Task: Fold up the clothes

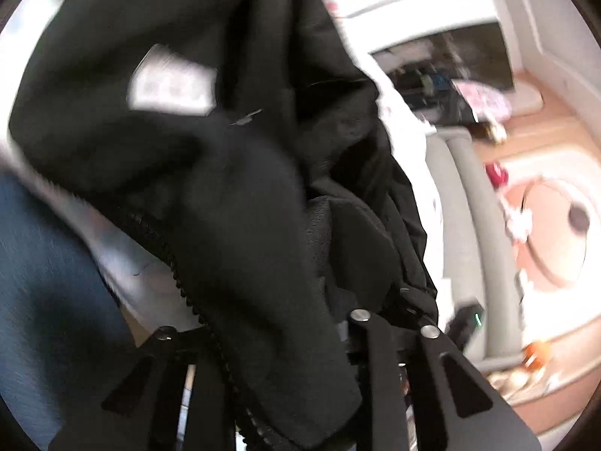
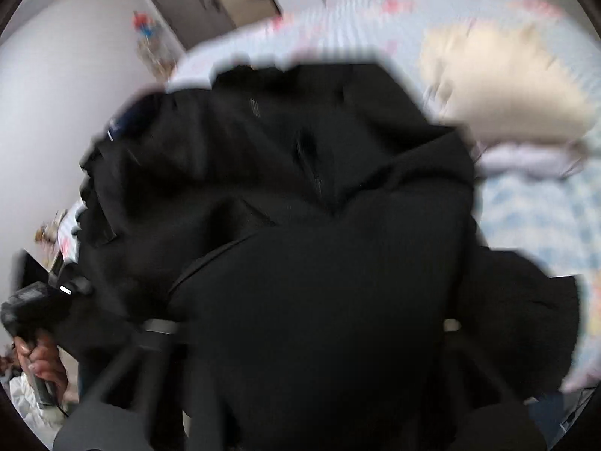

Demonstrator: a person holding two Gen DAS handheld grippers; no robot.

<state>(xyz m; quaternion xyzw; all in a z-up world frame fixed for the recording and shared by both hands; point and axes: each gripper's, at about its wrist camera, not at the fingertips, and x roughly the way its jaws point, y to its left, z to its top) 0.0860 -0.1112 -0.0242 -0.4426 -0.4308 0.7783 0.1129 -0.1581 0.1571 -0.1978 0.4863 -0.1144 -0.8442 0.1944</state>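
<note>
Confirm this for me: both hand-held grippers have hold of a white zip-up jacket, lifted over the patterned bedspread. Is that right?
Not quite: the jacket is black, not white, as the left wrist view shows along its zipper. The rest stands: the left hand-held gripper and the right hand-held gripper both have it, over the patterned bedspread.

Home bedroom, patterned bedspread [image 2: 526, 203], cream pillow [image 2: 503, 82]
</note>
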